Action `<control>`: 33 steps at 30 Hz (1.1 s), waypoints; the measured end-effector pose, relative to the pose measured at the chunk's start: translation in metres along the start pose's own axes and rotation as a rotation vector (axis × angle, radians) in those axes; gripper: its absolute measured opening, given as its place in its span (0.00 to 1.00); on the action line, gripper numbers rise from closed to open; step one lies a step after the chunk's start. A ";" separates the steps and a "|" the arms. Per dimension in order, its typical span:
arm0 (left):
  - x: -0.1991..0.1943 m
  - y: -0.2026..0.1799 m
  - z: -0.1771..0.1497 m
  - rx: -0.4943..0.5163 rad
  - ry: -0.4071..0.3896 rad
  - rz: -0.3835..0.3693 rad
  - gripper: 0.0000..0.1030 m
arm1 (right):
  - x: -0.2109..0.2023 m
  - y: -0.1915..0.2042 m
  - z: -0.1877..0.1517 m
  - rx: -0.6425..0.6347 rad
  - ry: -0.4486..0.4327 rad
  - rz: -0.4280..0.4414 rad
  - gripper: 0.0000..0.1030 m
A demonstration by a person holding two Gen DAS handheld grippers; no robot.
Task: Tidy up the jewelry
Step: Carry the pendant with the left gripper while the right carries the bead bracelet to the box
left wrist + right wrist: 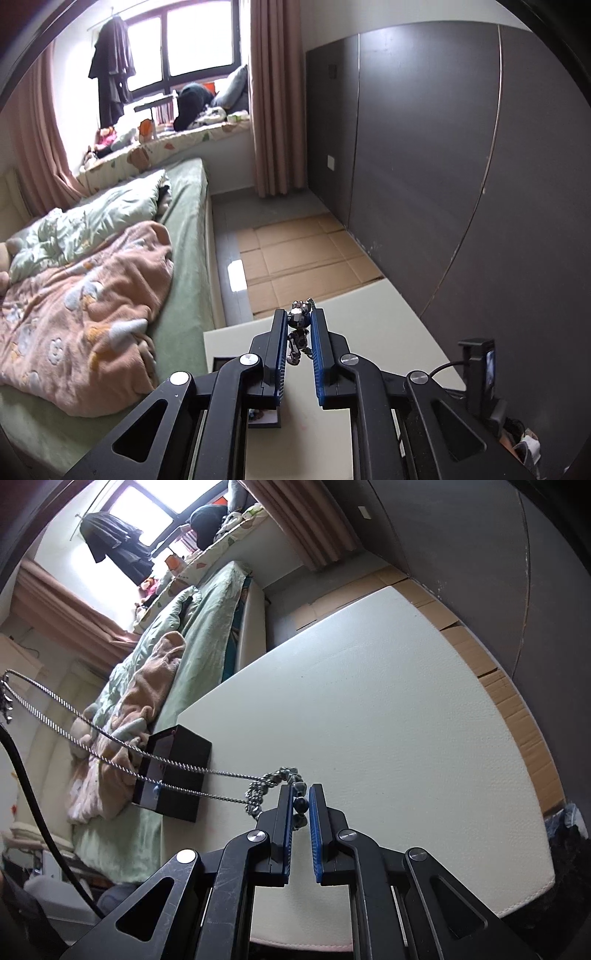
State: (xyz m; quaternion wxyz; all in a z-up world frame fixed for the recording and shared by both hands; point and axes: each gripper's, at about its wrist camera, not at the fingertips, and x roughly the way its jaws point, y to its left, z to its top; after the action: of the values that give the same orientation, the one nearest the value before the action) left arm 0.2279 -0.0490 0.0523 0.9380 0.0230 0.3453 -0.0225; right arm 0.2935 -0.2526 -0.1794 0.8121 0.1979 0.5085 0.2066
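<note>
Tension was the chief danger at this moment. Between the blue pads of the left gripper (300,325), closed to a narrow gap, sat a small silver bear-shaped pendant (298,330), raised well above the pale table (369,332) with the bed (184,229) off to one side. The right gripper (302,805), equally narrow, was clamped on a dark bead (301,804) at the end of a beaded strand (275,780) near the table surface. From that strand a doubled twisted chain (110,746) ran up and away to the picture's left edge, nearly taut, crossing over the black jewelry box (173,771) without visibly resting on it.

Both ends appeared to belong to one necklace (I could not trace the chain all the way to the pendant). If so, any further spreading of the hands would likely have loaded the links and either snapped the chain or dragged the round bead out of the right pads, since a bead offers little flat face to hold. The pendant looked pinched only at its head, so a jerk might have twisted it free. A sagging chain could also have snagged the box corner and tipped or shifted it.
</note>
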 end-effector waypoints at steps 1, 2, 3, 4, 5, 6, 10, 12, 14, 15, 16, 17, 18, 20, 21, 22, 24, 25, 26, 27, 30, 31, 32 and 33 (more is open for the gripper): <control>-0.005 0.002 0.003 -0.001 -0.009 0.003 0.12 | 0.002 0.004 0.000 -0.006 0.004 0.008 0.10; -0.010 0.005 0.006 -0.003 -0.020 0.005 0.12 | 0.004 0.008 0.000 -0.011 0.007 0.016 0.10; -0.014 0.008 0.009 -0.004 -0.029 0.008 0.12 | 0.006 0.013 0.001 -0.016 0.009 0.032 0.10; -0.019 0.011 0.012 -0.005 -0.039 0.010 0.12 | 0.008 0.019 0.002 -0.020 0.012 0.049 0.10; -0.023 0.014 0.015 -0.007 -0.050 0.015 0.12 | 0.009 0.025 0.003 -0.025 0.013 0.066 0.10; -0.028 0.017 0.018 -0.008 -0.060 0.021 0.12 | 0.011 0.033 0.004 -0.033 0.016 0.084 0.10; -0.038 0.032 0.029 -0.013 -0.090 0.048 0.12 | 0.011 0.075 0.012 -0.086 0.016 0.174 0.10; -0.043 0.042 0.033 -0.023 -0.106 0.066 0.12 | 0.008 0.100 0.017 -0.123 0.002 0.230 0.10; -0.046 0.054 0.037 -0.038 -0.116 0.078 0.12 | 0.006 0.125 0.022 -0.162 -0.008 0.262 0.10; -0.047 0.061 0.039 -0.047 -0.120 0.082 0.12 | 0.007 0.135 0.025 -0.174 -0.007 0.274 0.10; -0.048 0.067 0.040 -0.056 -0.124 0.086 0.12 | 0.010 0.146 0.027 -0.186 -0.003 0.288 0.10; -0.048 0.075 0.042 -0.066 -0.129 0.094 0.12 | 0.014 0.155 0.029 -0.195 0.009 0.274 0.10; -0.048 0.080 0.042 -0.072 -0.130 0.099 0.12 | 0.019 0.164 0.031 -0.209 0.014 0.277 0.10; -0.046 0.090 0.043 -0.084 -0.128 0.110 0.12 | 0.029 0.175 0.032 -0.229 0.023 0.265 0.10; -0.043 0.094 0.043 -0.088 -0.126 0.113 0.12 | 0.035 0.178 0.032 -0.235 0.030 0.259 0.10; -0.040 0.099 0.044 -0.094 -0.123 0.114 0.12 | 0.041 0.179 0.031 -0.240 0.037 0.256 0.10; -0.035 0.104 0.044 -0.104 -0.115 0.110 0.12 | 0.055 0.177 0.031 -0.235 0.051 0.246 0.10; -0.031 0.106 0.043 -0.107 -0.111 0.109 0.12 | 0.063 0.174 0.031 -0.225 0.062 0.247 0.10; -0.028 0.108 0.043 -0.108 -0.106 0.110 0.12 | 0.071 0.172 0.032 -0.214 0.072 0.255 0.10; -0.023 0.108 0.043 -0.108 -0.099 0.109 0.12 | 0.079 0.170 0.033 -0.202 0.082 0.264 0.10; -0.012 0.109 0.039 -0.110 -0.072 0.096 0.12 | 0.105 0.164 0.034 -0.183 0.146 0.223 0.10; -0.010 0.109 0.038 -0.112 -0.066 0.092 0.12 | 0.112 0.162 0.033 -0.175 0.175 0.215 0.10; -0.007 0.108 0.037 -0.114 -0.060 0.087 0.12 | 0.116 0.160 0.033 -0.164 0.198 0.218 0.14; -0.006 0.109 0.036 -0.115 -0.057 0.083 0.12 | 0.119 0.157 0.033 -0.145 0.225 0.228 0.28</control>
State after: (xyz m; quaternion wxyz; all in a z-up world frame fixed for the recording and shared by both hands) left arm 0.2532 0.0576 0.0870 0.9473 -0.0170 0.3178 0.0358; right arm 0.3495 -0.0611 -0.1710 0.7337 0.1709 0.5542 0.3541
